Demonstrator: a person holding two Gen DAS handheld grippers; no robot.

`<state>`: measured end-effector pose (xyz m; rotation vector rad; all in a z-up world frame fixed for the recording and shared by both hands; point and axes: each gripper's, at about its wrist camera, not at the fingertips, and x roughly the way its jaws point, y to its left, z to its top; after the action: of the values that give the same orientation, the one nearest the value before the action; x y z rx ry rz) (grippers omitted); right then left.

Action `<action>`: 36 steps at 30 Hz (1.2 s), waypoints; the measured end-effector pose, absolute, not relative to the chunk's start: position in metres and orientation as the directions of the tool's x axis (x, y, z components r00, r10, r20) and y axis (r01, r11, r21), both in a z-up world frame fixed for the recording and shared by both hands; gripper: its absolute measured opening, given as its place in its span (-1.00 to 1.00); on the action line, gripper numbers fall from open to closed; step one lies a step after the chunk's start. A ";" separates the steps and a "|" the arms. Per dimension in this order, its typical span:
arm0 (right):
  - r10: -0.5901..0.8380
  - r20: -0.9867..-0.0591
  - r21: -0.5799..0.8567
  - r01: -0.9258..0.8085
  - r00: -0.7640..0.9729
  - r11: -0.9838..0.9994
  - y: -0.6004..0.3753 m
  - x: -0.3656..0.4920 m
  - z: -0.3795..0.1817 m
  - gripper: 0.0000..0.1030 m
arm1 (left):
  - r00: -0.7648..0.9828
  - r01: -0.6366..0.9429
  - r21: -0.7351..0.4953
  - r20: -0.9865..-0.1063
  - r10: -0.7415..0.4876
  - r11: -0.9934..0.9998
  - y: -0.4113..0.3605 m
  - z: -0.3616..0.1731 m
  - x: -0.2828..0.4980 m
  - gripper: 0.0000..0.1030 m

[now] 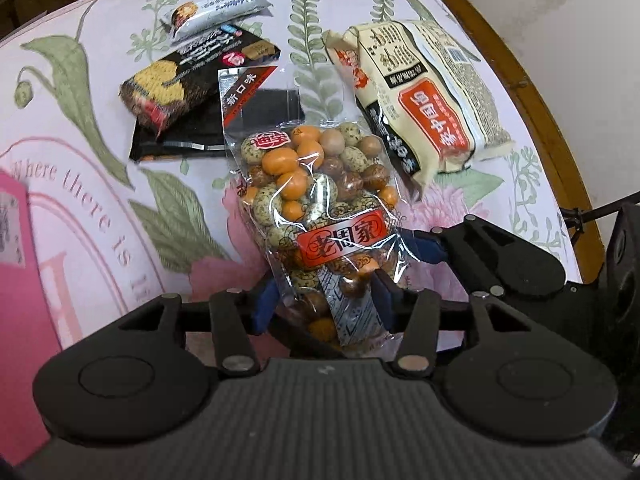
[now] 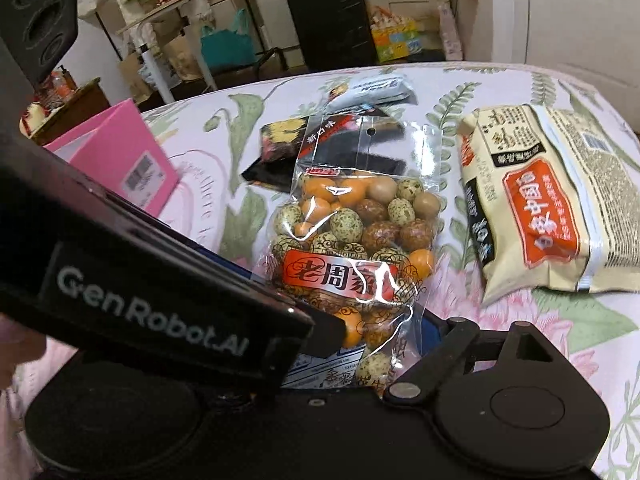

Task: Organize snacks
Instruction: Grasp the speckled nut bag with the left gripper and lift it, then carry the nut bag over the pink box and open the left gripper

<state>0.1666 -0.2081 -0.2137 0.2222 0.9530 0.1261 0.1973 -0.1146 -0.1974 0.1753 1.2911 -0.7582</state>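
Note:
A clear bag of mixed coated peanuts (image 1: 316,200) (image 2: 352,240) with a red label stands tilted over the floral tablecloth (image 1: 100,208). My left gripper (image 1: 324,304) is shut on its lower end, one blue pad on each side. That gripper's black housing (image 2: 152,292) crosses the right wrist view and hides the left finger of my right gripper (image 2: 360,340). The right gripper's other finger (image 2: 440,332) (image 1: 452,248) stands beside the bag's right edge. The jaws are spread wide around the bag and do not visibly squeeze it.
A cream bag with an orange-red label (image 1: 432,104) (image 2: 552,204) lies to the right. Behind the peanuts lie a black cracker pack (image 1: 176,84), a flat black packet (image 1: 208,132) and a white wrapped snack (image 1: 220,8). A pink box (image 2: 120,160) stands left. The table's wooden edge (image 1: 540,100) curves right.

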 end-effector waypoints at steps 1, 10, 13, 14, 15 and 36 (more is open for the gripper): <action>0.209 -0.794 0.246 -0.013 0.570 0.969 -0.207 0.164 -0.211 0.77 | 0.075 0.592 -0.286 -0.911 -0.405 0.754 -0.114 -0.196 0.194 -0.07; 0.244 -0.816 0.253 -0.056 0.524 0.966 -0.191 0.136 -0.186 0.78 | 0.032 0.557 -0.311 -0.918 -0.395 0.770 -0.096 -0.180 0.163 -0.04; 0.266 -0.817 0.262 -0.081 0.512 0.962 -0.187 0.122 -0.174 0.78 | 0.018 0.550 -0.325 -0.916 -0.400 0.769 -0.086 -0.171 0.152 -0.03; 0.276 -0.815 0.266 -0.094 0.509 0.959 -0.185 0.118 -0.169 0.78 | 0.017 0.549 -0.327 -0.916 -0.401 0.769 -0.082 -0.167 0.149 -0.03; 0.285 -0.813 0.270 -0.105 0.508 0.957 -0.183 0.113 -0.165 0.79 | 0.016 0.550 -0.328 -0.916 -0.402 0.768 -0.079 -0.164 0.145 -0.03; 0.484 -0.741 0.299 -0.416 0.466 0.859 -0.119 0.095 -0.060 0.47 | 0.190 0.454 -0.332 -0.871 -0.454 0.827 0.039 -0.059 0.107 -0.03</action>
<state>0.0946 -0.1191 -0.0596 0.0803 0.9359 0.5526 0.1070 0.0392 -0.0589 0.0005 1.2233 -0.6384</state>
